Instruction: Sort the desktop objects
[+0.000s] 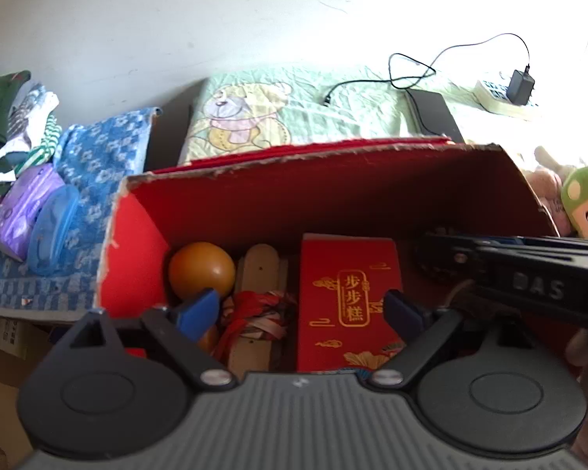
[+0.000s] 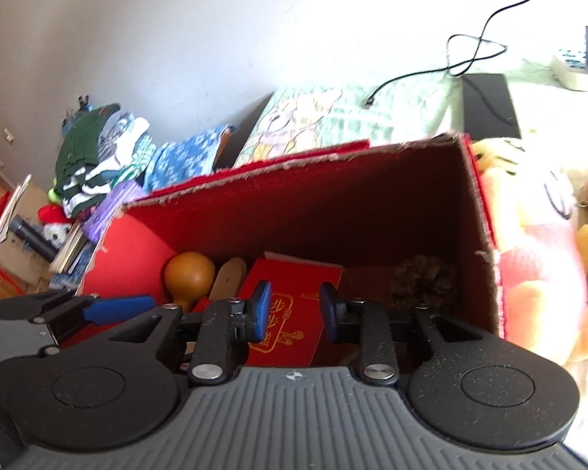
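A red cardboard box (image 1: 231, 196) stands open in front of both grippers; it also shows in the right wrist view (image 2: 278, 203). Inside lie an orange gourd (image 1: 200, 270), a wooden clapper with red ribbon (image 1: 259, 270), a red gift packet with gold characters (image 1: 347, 297) and a pine cone (image 2: 423, 280). My left gripper (image 1: 300, 309) is open and empty above the box's near edge. My right gripper (image 2: 296, 311) is open and empty above the red packet (image 2: 294, 305). The right gripper's body crosses the left wrist view (image 1: 529, 274).
A blue patterned towel (image 1: 98, 164) with a purple tissue pack (image 1: 23, 207) and a blue lid lies left of the box. A green bear cloth (image 1: 278, 109), black cable and charger lie behind. Plush toys (image 2: 537, 243) press against the box's right side. Folded clothes (image 2: 98, 156) are stacked far left.
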A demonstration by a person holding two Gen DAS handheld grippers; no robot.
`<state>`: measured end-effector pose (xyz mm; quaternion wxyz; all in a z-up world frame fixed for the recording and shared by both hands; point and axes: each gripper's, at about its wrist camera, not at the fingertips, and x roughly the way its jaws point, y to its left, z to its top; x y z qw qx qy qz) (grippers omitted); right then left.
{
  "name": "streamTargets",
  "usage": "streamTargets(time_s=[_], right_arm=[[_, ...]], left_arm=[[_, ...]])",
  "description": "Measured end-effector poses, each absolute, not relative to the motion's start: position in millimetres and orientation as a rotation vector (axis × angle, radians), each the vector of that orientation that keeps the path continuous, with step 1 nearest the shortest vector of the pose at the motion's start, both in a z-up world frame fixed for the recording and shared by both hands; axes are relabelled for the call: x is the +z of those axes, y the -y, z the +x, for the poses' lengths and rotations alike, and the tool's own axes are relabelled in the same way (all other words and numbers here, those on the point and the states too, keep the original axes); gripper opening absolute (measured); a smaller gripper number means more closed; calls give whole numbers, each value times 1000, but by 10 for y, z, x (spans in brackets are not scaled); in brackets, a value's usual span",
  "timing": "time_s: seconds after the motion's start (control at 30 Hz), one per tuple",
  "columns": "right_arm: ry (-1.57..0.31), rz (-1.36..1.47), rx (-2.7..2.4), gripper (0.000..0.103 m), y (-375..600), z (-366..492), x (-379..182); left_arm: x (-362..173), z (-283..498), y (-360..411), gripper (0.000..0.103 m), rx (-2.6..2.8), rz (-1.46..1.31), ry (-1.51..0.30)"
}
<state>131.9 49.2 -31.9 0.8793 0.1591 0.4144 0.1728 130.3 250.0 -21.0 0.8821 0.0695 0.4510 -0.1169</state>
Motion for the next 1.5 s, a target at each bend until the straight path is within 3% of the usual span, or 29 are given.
streamTargets(time_s=[0.03,0.6,1.1,1.5], right_arm=[[-862,338,350,31,-477,1312,-304],[-801,192,174,30,-393,889,-12],[-707,161,212,31,-415,269,174],[-792,120,249,33,-138,-456,16]], left_arm=[[-204,1313,-2515,103,-235,138,-938],[-124,1134,-2517,102,-126,150,-1011],[104,283,-2401,103,-5,119,-952],[-279,-542,-1996,102,14,109,-1119]])
